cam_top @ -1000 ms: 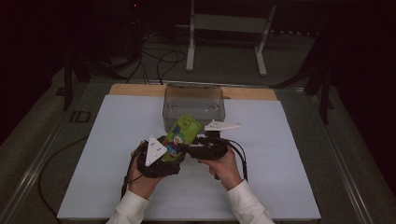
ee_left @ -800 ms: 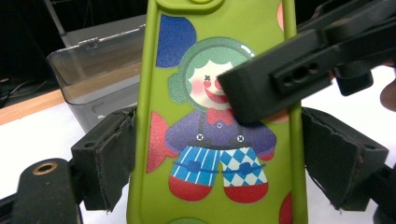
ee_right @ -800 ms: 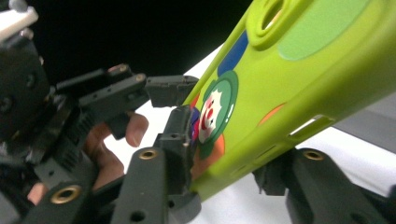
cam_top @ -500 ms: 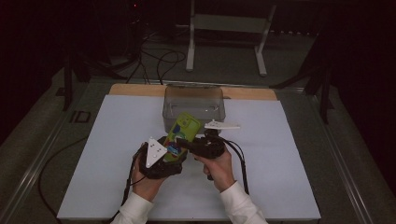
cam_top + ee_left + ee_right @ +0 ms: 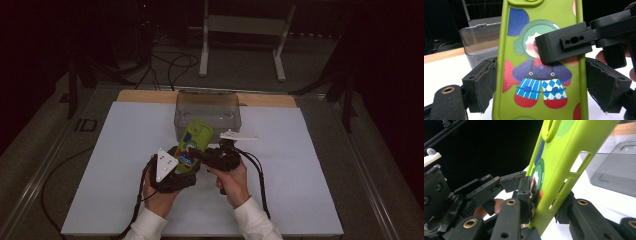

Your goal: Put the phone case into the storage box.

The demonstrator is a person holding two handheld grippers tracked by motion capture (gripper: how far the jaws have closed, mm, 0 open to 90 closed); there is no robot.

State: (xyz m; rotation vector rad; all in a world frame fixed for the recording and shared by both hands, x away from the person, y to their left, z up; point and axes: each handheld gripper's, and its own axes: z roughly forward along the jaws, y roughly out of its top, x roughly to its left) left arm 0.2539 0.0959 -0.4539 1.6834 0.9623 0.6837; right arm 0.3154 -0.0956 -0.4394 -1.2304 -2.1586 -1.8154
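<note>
Lime-green soft phone case (image 5: 192,141) with a printed cartoon figure is held above the white table sheet (image 5: 120,165), just in front of a clear grey plastic box (image 5: 206,109) that stands at the far middle of the sheet. Left gripper view: the case (image 5: 541,75) stands upright between the left gripper's (image 5: 541,88) two padded jaws, one pad against each long edge, so this gripper is clamped on the case across its width. Print on the case: a figure with a green round helmet, purple top, blue-and-white striped and checked trousers, red shoes, plus blue, red and orange blobs around it; no readable lettering or brand mark. One black jaw of the right gripper (image 5: 564,45) lies across the figure's face. Right gripper view: the case (image 5: 564,170) is seen edge-on, tilted, with side cut-outs in its rim; the right gripper's (image 5: 541,207) jaws sit one on the printed face and one on the other face, closed on the case through its thickness. High view: left gripper (image 5: 172,172) in the person's left hand (image 5: 160,195), right gripper (image 5: 220,157) in the right hand (image 5: 232,182), both at the near middle of the table, white sleeves at the bottom edge, the case leaning away towards the box. A strip of wooden board (image 5: 145,96) shows beyond the sheet's far edge. A metal stand (image 5: 245,30) and cables (image 5: 170,60) lie on the dark floor behind.
</note>
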